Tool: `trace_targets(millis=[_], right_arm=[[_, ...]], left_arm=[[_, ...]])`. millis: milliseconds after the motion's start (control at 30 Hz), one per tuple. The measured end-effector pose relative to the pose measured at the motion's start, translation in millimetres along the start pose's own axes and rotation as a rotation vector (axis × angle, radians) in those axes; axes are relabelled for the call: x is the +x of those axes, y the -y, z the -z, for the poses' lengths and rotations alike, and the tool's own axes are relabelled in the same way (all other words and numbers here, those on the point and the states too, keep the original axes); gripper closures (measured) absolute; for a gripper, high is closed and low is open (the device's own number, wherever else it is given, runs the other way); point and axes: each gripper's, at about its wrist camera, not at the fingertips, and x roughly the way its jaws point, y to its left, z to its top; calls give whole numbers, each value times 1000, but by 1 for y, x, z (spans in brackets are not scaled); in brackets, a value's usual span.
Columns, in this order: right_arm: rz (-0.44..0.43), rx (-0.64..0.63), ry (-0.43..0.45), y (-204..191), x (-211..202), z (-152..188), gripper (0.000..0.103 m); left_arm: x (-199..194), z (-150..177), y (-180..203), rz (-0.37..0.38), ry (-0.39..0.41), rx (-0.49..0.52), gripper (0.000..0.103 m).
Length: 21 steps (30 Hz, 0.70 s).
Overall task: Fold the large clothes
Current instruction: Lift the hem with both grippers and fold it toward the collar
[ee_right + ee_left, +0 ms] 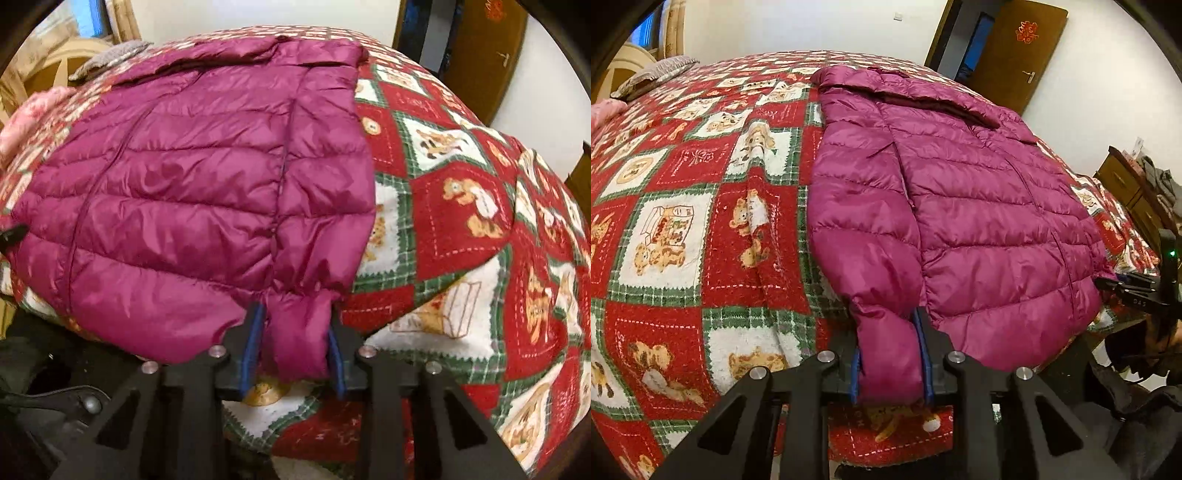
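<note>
- The jacket (960, 206) lies flat on the bed (683, 221), its lower edge hanging over the near side.
- Your left gripper (890, 365) pinches one sleeve cuff (886, 354); your right gripper (293, 350) pinches the other cuff (299, 339).
- The shiny fabric looks slippery, so a cuff may slide out if you lift fast.
- If you pull unevenly, the whole jacket may slide off the bed edge.
- The blanket (461, 206) has small writing, too blurred to read. The door (1015, 51) has a red sign (1027, 31), not legible.
</note>
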Motion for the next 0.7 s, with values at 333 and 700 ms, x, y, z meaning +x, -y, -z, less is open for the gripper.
trace_targets(millis=[333, 700], right_arm=[[-95, 159, -9, 31, 6, 7, 86], [-298, 219, 137, 55, -54, 6, 95]], left_arm=[[5, 1, -3, 73, 3, -67, 56], [-37, -16, 12, 175, 152, -1, 98]])
